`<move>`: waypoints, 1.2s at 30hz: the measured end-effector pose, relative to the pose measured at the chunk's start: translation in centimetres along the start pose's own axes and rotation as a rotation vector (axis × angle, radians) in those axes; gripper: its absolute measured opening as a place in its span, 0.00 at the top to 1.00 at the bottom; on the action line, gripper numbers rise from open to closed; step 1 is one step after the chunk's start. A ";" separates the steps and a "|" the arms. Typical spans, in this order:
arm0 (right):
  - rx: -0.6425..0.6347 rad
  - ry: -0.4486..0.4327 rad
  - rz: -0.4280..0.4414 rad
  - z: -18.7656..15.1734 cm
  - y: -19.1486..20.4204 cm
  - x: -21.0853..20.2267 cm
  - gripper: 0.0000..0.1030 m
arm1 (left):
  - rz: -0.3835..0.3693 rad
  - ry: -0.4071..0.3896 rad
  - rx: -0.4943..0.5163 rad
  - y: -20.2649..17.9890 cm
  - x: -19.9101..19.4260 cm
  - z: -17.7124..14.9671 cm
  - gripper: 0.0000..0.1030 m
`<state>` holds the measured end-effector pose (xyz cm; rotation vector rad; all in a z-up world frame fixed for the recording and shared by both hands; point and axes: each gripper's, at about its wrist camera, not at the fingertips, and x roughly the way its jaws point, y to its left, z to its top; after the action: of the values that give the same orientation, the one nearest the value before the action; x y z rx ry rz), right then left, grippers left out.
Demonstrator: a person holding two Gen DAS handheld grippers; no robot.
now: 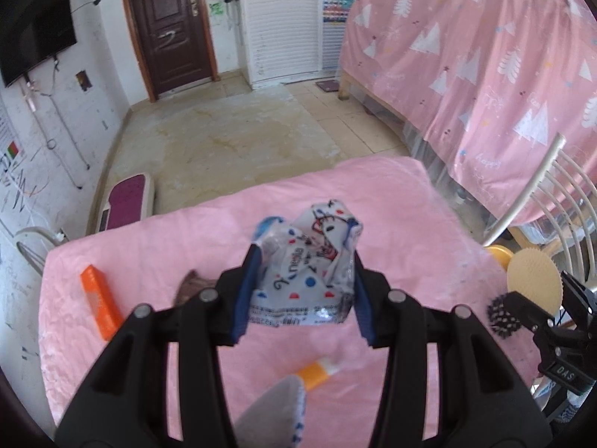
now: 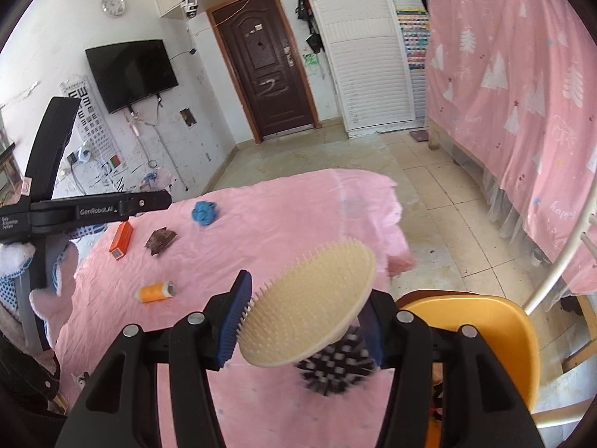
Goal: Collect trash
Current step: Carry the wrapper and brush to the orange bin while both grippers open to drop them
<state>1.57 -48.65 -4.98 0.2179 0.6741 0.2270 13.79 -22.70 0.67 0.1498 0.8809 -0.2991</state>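
Observation:
A crumpled white wrapper (image 1: 313, 239) with red and blue dots is pinched between the blue pads of my left gripper (image 1: 304, 257), above the pink-covered table (image 1: 391, 201). My right gripper (image 2: 306, 298) is shut on a cream round bristle brush (image 2: 309, 306), with a black-and-white spiky piece (image 2: 335, 369) under it. The brush (image 1: 533, 280) also shows at the right edge of the left wrist view. On the cloth lie an orange box (image 2: 121, 240), a brown wrapper (image 2: 160, 240), a blue crumpled lump (image 2: 204, 212) and an orange spool (image 2: 155, 293).
A yellow chair (image 2: 485, 328) stands at the table's right corner, beside a white metal frame (image 2: 559, 257). Pink curtains (image 2: 522, 93) hang on the right. Bare tiled floor (image 2: 298, 149) lies beyond the table, towards a brown door (image 2: 268, 71). A gloved hand (image 1: 276, 410) shows below the left gripper.

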 end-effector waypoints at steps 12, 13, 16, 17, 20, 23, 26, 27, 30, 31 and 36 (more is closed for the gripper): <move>0.062 -0.058 -0.063 -0.8 -5.4 -3.9 0.57 | -0.066 0.001 0.128 -9.3 0.7 0.1 0.57; 0.068 -0.062 -0.068 -0.9 -5.8 -4.2 0.57 | -0.070 0.004 0.139 -10.1 0.8 0.1 0.57; 0.070 -0.068 -0.091 -1.3 -6.8 -4.8 0.57 | -0.082 0.010 0.165 -12.1 1.2 0.2 0.57; 0.078 -0.067 -0.098 -1.5 -7.3 -4.9 0.57 | -0.091 0.012 0.171 -12.5 1.2 0.0 0.57; 0.112 -0.069 -0.108 -2.1 -8.9 -5.2 0.57 | -0.147 0.026 0.192 -14.7 1.4 -0.1 0.58; 0.151 -0.084 -0.118 -2.6 -10.6 -5.9 0.57 | -0.201 0.043 0.213 -16.7 1.7 -0.3 0.58; 0.196 -0.109 -0.137 -3.0 -12.3 -6.9 0.57 | -0.240 0.062 0.232 -18.6 2.2 -0.6 0.58; 0.205 -0.114 -0.143 -3.1 -12.7 -7.1 0.57 | -0.256 0.073 0.239 -19.5 2.5 -0.8 0.57; 0.236 -0.129 -0.155 -3.5 -13.9 -7.8 0.57 | -0.285 0.104 0.258 -21.3 3.6 -1.1 0.58; 0.240 -0.131 -0.158 -3.7 -14.2 -7.9 0.57 | -0.293 0.110 0.266 -21.9 3.8 -1.3 0.58; 0.256 -0.139 -0.167 -4.3 -14.8 -8.4 0.56 | -0.308 0.131 0.306 -24.1 4.5 -2.2 0.46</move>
<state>-5.52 -64.52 -7.26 0.4171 0.5784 -0.0360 7.15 -45.85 -4.36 0.3211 0.9851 -0.7191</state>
